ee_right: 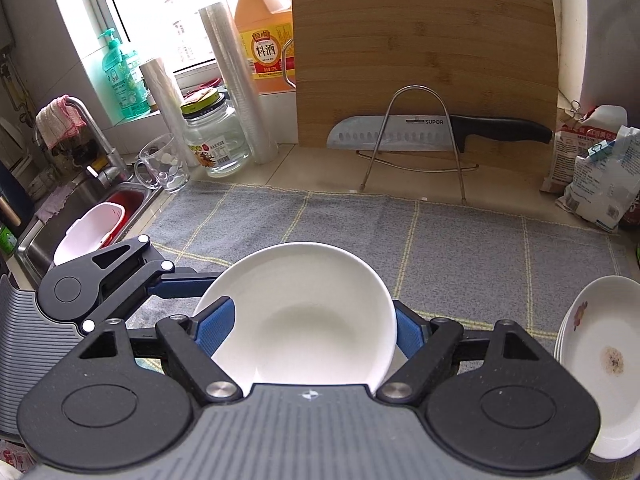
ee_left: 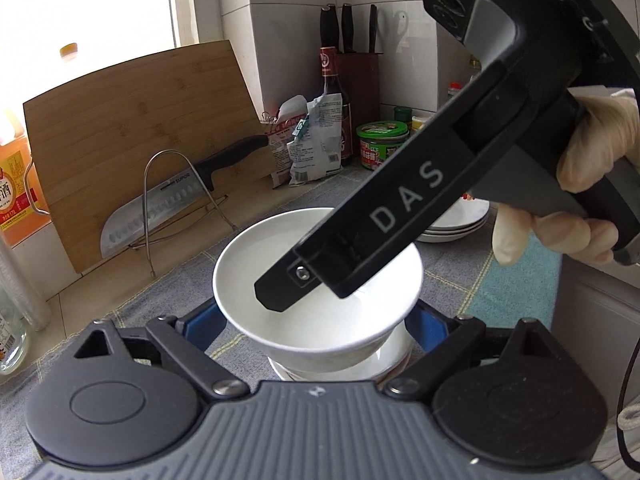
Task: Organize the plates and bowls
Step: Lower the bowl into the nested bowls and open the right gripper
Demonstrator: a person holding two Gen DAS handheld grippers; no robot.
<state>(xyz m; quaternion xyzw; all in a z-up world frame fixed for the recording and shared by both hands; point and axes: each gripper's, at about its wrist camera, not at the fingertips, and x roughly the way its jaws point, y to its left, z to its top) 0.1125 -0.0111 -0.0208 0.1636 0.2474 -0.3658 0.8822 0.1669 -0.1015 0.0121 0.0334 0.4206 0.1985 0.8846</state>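
Observation:
A white bowl (ee_left: 320, 332) (ee_right: 304, 320) sits nested on top of a lower white bowl (ee_left: 394, 348). My right gripper (ee_right: 312, 330) is shut on the top bowl, its blue pads (ee_right: 216, 328) against opposite sides of the rim. In the left wrist view the right gripper (ee_left: 304, 284) slants down from the upper right in a gloved hand (ee_left: 592, 148), one finger over the bowl's inside. My left gripper (ee_left: 316, 320) has its blue pads (ee_left: 208, 320) against the stack's sides below the top rim. Its finger (ee_right: 180, 284) reaches in from the left.
A stack of white plates (ee_right: 600, 360) (ee_left: 460, 224) lies to the right on the grey checked cloth (ee_right: 440, 248). Behind are a cutting board (ee_right: 424, 52), a knife on a wire rack (ee_right: 400, 132) and food bags (ee_right: 600, 176). A sink (ee_right: 80, 208), mug (ee_right: 164, 164) and bottles are at the left.

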